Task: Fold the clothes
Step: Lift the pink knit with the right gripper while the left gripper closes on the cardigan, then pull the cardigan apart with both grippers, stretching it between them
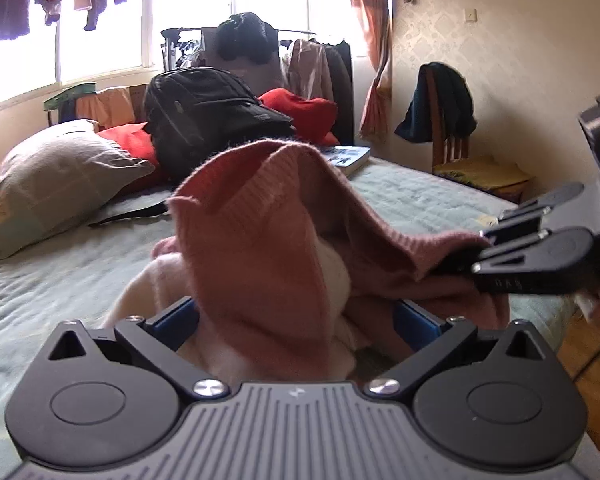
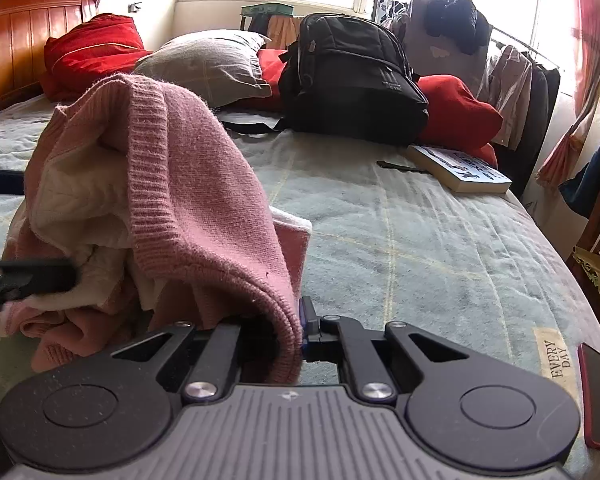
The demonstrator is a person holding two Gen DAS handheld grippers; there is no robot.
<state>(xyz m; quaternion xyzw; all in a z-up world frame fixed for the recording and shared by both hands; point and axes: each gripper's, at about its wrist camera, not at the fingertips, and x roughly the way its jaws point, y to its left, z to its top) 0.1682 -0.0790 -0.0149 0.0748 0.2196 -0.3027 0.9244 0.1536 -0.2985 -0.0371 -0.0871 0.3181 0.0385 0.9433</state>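
Note:
A pink knit sweater (image 1: pixel 256 240) with a cream lining is bunched up and lifted above the green bed cover (image 1: pixel 52 280). In the left wrist view my left gripper (image 1: pixel 296 316) has its jaws wide apart with the sweater draped between them. My right gripper (image 1: pixel 460 256) comes in from the right, shut on the sweater's ribbed edge. In the right wrist view the right gripper (image 2: pixel 296 332) pinches the pink ribbed hem of the sweater (image 2: pixel 188 184). A finger of the left gripper (image 2: pixel 32 276) shows at the left against the cream lining.
A black backpack (image 2: pixel 352 80), a grey pillow (image 2: pixel 212 64), red bedding (image 2: pixel 456 112) and a book (image 2: pixel 460 168) lie on the bed (image 2: pixel 420 240). A wooden headboard (image 2: pixel 16 40) is at the left, and a chair with dark clothing (image 1: pixel 444 104) at the right.

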